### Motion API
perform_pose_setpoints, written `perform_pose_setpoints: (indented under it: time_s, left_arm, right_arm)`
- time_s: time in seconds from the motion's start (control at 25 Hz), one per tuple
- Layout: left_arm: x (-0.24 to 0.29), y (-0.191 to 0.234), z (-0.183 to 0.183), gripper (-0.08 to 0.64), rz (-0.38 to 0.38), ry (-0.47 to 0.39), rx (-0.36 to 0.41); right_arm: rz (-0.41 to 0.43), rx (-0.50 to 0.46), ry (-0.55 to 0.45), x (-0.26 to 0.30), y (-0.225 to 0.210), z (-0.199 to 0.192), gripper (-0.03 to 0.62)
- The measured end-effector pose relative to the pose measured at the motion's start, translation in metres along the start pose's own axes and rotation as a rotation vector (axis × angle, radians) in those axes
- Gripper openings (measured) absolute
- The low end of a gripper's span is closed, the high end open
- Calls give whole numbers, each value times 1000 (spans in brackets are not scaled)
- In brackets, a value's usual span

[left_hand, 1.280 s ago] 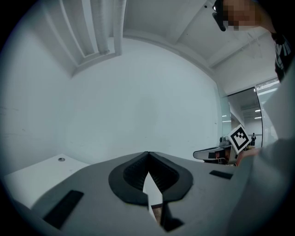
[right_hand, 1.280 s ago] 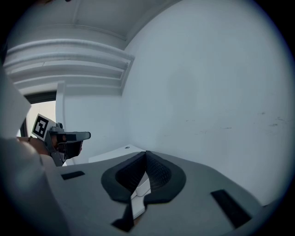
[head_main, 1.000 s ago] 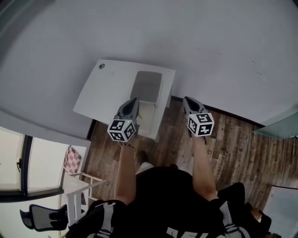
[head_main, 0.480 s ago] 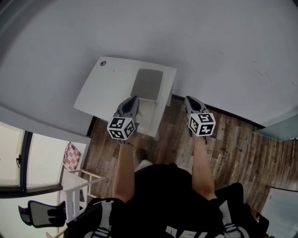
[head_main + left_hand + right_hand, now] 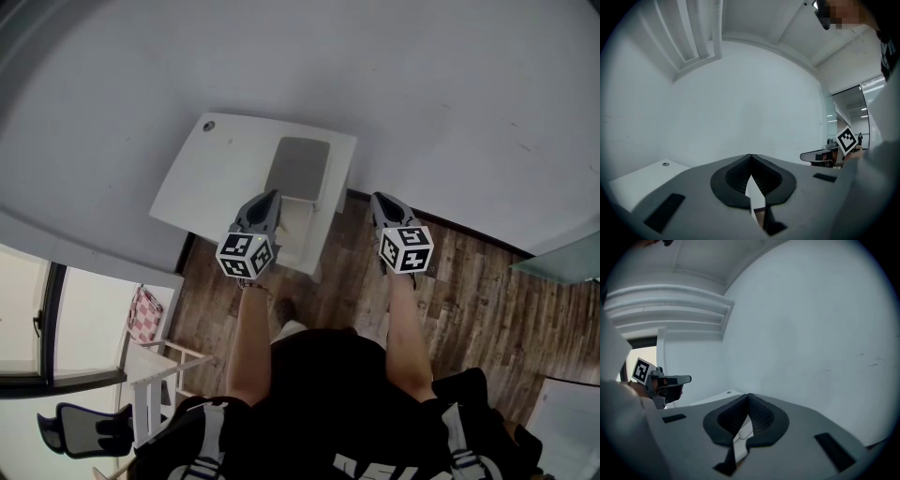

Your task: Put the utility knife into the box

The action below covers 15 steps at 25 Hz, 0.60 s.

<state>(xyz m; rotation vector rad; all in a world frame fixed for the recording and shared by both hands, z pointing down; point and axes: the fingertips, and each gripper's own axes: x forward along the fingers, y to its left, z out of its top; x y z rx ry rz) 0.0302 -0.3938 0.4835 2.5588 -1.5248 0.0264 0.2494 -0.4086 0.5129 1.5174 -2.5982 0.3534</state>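
Note:
A box (image 5: pixel 300 171) with a grey top and a white front lies on the white table (image 5: pixel 211 183), near its right edge. No utility knife shows in any view. My left gripper (image 5: pixel 269 198) hovers over the table's near edge, right at the box's front, its jaws shut with nothing in them (image 5: pixel 750 157). My right gripper (image 5: pixel 377 200) hangs over the wooden floor just right of the table, also shut and empty (image 5: pixel 749 396). Each gripper view shows the other gripper off to the side, the right gripper (image 5: pixel 820 154) and the left gripper (image 5: pixel 670 380).
The table stands against a pale grey wall (image 5: pixel 422 94). A small round hole (image 5: pixel 208 126) marks its far left corner. Wooden floor (image 5: pixel 487 281) spreads to the right. A white rack (image 5: pixel 155 384) and a chair (image 5: pixel 75 436) stand at the lower left.
Both grippers hold nearly the same place, shut throughout. Only the head view has shifted slightly.

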Motion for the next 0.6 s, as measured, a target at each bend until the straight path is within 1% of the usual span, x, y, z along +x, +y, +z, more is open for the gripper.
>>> perform_pose_setpoints:
  time_s: [0.6]
  left_arm:
    - [-1, -4, -4, 23, -14, 8, -4]
  right_arm:
    - [7, -2, 13, 0, 6, -5, 15]
